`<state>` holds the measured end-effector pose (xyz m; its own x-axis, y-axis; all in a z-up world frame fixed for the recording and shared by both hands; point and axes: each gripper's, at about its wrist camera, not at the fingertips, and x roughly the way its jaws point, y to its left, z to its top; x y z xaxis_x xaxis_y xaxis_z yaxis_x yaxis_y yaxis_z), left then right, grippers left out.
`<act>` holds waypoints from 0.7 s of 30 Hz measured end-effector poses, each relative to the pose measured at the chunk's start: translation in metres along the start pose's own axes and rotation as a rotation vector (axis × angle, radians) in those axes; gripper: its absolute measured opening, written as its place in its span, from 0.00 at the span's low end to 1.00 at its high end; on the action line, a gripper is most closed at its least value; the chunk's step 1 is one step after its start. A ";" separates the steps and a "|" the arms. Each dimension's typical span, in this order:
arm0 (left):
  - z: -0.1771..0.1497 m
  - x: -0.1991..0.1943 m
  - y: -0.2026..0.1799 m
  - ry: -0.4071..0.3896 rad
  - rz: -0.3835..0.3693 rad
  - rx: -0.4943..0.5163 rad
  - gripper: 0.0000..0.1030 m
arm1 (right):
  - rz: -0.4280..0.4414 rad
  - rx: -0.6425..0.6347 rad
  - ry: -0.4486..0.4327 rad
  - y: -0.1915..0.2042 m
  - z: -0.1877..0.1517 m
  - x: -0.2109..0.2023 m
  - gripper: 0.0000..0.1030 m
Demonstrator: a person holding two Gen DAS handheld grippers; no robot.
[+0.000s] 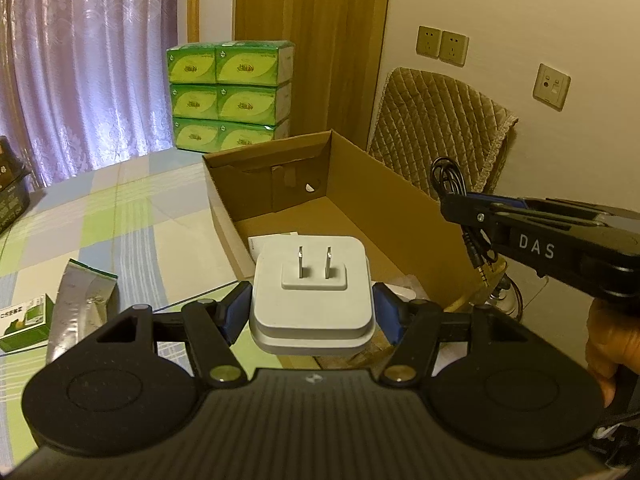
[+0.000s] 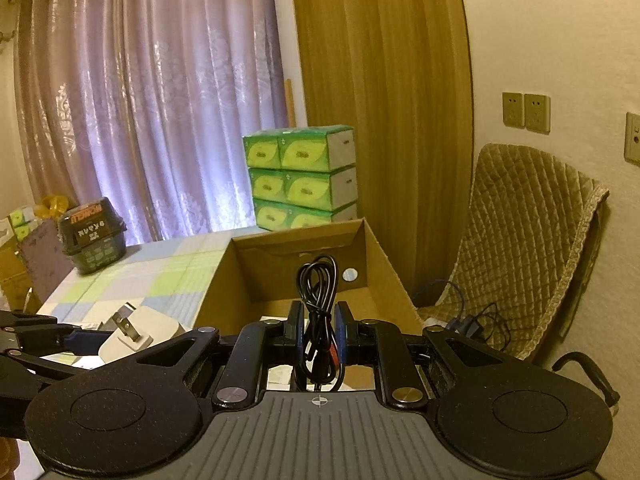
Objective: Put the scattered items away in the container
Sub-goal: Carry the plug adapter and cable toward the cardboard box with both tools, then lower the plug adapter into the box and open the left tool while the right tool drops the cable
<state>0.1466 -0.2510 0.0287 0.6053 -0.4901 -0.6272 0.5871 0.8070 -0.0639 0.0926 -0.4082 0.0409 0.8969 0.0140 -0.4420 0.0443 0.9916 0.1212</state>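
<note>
Left gripper (image 1: 312, 312), nearest in its own view, pinching a white plug adapter (image 1: 312, 280) by its sides between the blue pads (image 1: 236, 312), two flat prongs pointing up and away; held above the near edge of the cardboard box (image 1: 360, 184). Right gripper (image 2: 319, 332), clamped on a bundled black cable (image 2: 318, 300), loop of the bundle standing upright above the fingers, plug ends hanging below; seen from the left wrist view as a black arm lettered "DAS" over the box's right wall, part of a hand (image 1: 608, 344) below it. Beside the left gripper, on the checked tablecloth (image 1: 132, 208), a crumpled silver pouch (image 1: 80, 304) and just left of it a small green carton (image 1: 24, 320). Inside the open box, a white flat item (image 1: 272, 240) lying on the floor near the front wall, partly hidden behind the adapter. Farther back, a dark tub (image 2: 94, 236) at the table's far left, stacked green tissue packs (image 1: 230, 96), a quilted chair cover (image 1: 436, 128), purple curtains (image 1: 88, 60) and wall sockets (image 1: 442, 46).
</note>
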 end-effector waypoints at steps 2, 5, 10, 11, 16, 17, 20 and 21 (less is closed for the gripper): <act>0.001 0.005 0.000 0.003 -0.001 -0.004 0.58 | -0.001 0.000 0.004 -0.003 0.000 0.004 0.17; 0.003 0.014 0.000 0.010 -0.005 -0.010 0.58 | -0.005 -0.002 0.008 -0.008 0.001 0.008 0.17; 0.007 0.028 -0.002 0.020 -0.011 -0.018 0.58 | -0.008 -0.005 0.016 -0.014 0.001 0.018 0.17; 0.008 0.031 -0.002 0.021 -0.012 -0.020 0.58 | -0.008 -0.006 0.018 -0.015 0.001 0.020 0.17; 0.012 0.041 -0.003 0.025 -0.017 -0.028 0.58 | -0.007 -0.009 0.023 -0.019 0.002 0.027 0.17; 0.012 0.043 -0.003 0.026 -0.019 -0.030 0.58 | -0.007 -0.010 0.025 -0.019 0.002 0.029 0.17; 0.013 0.047 -0.003 0.030 -0.022 -0.035 0.58 | -0.006 -0.014 0.028 -0.020 0.002 0.033 0.17; 0.013 0.049 -0.003 0.032 -0.022 -0.037 0.58 | -0.006 -0.015 0.029 -0.020 0.001 0.034 0.17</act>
<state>0.1816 -0.2820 0.0087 0.5747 -0.4977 -0.6497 0.5798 0.8079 -0.1060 0.1225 -0.4279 0.0247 0.8834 0.0117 -0.4684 0.0427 0.9935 0.1054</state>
